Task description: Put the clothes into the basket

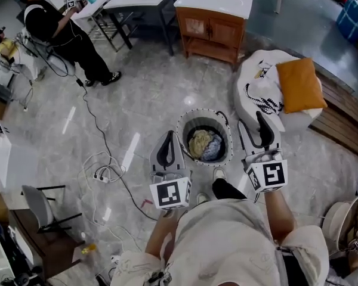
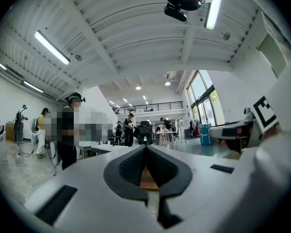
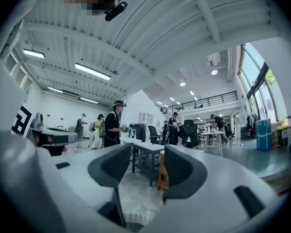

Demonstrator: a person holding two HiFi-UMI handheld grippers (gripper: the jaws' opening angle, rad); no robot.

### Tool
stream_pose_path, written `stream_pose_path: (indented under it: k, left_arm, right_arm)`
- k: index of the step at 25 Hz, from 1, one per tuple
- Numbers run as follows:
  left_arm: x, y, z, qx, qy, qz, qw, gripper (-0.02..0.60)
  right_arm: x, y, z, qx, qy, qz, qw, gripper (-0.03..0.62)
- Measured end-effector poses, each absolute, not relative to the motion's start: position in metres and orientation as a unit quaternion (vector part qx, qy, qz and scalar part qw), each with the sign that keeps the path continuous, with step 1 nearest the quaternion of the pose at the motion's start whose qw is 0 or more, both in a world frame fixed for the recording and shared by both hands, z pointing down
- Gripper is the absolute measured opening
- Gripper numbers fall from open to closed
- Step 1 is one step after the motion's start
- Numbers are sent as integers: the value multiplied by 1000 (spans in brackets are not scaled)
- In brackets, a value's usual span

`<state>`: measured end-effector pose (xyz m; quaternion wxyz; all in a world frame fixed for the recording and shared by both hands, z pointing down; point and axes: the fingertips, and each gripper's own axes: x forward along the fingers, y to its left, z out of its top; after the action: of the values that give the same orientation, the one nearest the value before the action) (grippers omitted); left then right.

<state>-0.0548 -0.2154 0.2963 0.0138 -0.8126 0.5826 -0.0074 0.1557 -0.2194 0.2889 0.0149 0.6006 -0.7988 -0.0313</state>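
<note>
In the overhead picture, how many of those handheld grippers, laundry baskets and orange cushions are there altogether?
Grippers: 2 (left gripper, right gripper)
Basket: 1
Orange cushion: 1
Total: 4

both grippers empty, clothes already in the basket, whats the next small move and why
Probably reach the right gripper toward the patterned cloth on the white seat, if it's clothing: its jaws stand apart and empty, the left gripper is shut, and the basket already holds clothes.

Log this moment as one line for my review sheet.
clothes: in basket | left gripper: shut, empty | right gripper: open, empty | contact: neither gripper touches basket
</note>
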Motion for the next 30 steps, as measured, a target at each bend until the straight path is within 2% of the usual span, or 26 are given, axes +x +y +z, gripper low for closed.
stream_pose_path:
  k: [10,13,17,19,30]
  left_arm:
    - [-53,-212,276,-810,586,12,28,2]
    - [-52,-215,275,-809,586,15,30,2]
    - [-49,-220,274,-810,585,26,27,2]
    - [-46,-222,271,-812,582,23,30,2]
    - [-44,-232,268,-817,574,22,37,2]
  right_arm:
    - [169,-214,261,615,-786,-56,-8,184]
    - [167,-215,258,614,-787,-59,-11,130]
    - [166,-217,252,616,-785,-66,-21,12]
    - [167,-220,250,620,-781,-70,-21,-11]
    - [170,-228,254,633,-772,-60,-5,-12]
